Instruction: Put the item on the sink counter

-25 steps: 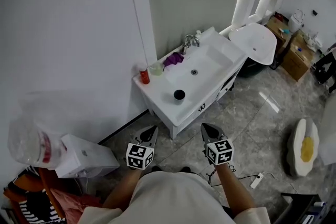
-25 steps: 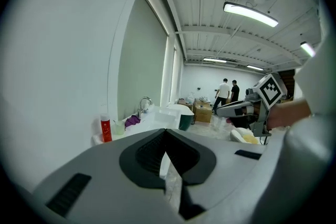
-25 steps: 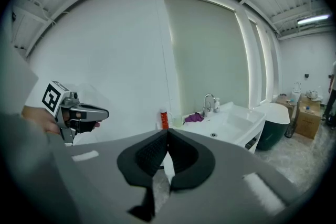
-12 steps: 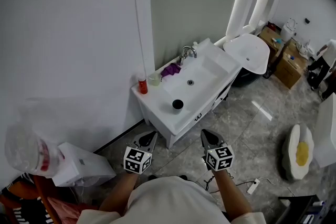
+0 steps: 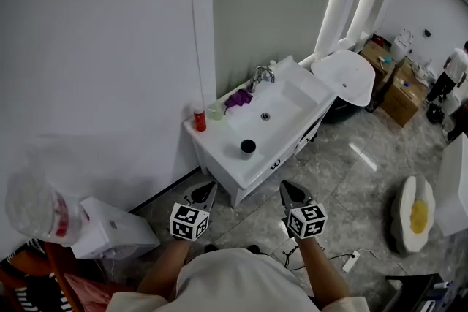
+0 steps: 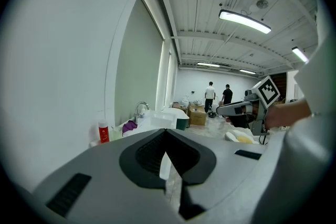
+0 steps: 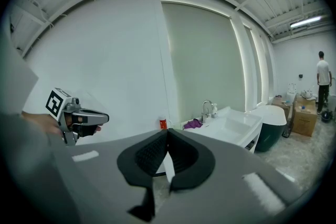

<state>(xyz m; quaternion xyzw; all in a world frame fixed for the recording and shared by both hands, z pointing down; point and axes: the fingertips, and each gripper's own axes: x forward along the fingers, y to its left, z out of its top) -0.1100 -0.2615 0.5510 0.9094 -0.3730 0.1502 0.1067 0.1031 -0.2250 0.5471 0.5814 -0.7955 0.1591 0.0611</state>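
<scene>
**Lead:** State of the fingers?

**Inspector:** On the left gripper (image 5: pixel 207 190) and the right gripper (image 5: pixel 290 190) the fingers are pressed fully together, with nothing between them. Both are held low in front of the person. They point toward the desk (image 5: pixel 232 159) and are well short of it.

**Lead:** And the item?

**Inspector:** It is in neither gripper, and which thing the task means cannot be settled. On the desk a red bottle (image 5: pixel 198 119) and a cup (image 5: pixel 215 111) stand at the back left corner. A purple cloth (image 5: pixel 239 97) lies beside the faucet (image 5: pixel 262 73). A small black round object (image 5: pixel 248 146) sits toward the front, just beside the basin (image 5: pixel 274 102). My judgement is that either the placing is finished, with the black object the likeliest candidate, or no pick-up has begun. Nothing shown decides between the two.

**Lead:** Edges and clearance?

**Inspector:** The black object sits near the front rim, not over it. The desk's left end meets the wall (image 5: pixel 110 47), and a tub (image 5: pixel 345 75) stands past its right end. The tiled floor (image 5: pixel 336 179) between person and desk gives an open approach. A white box (image 5: pixel 113 226) lies left by the wall and a power strip (image 5: pixel 351 258) lies right, both off the direct line.
</scene>
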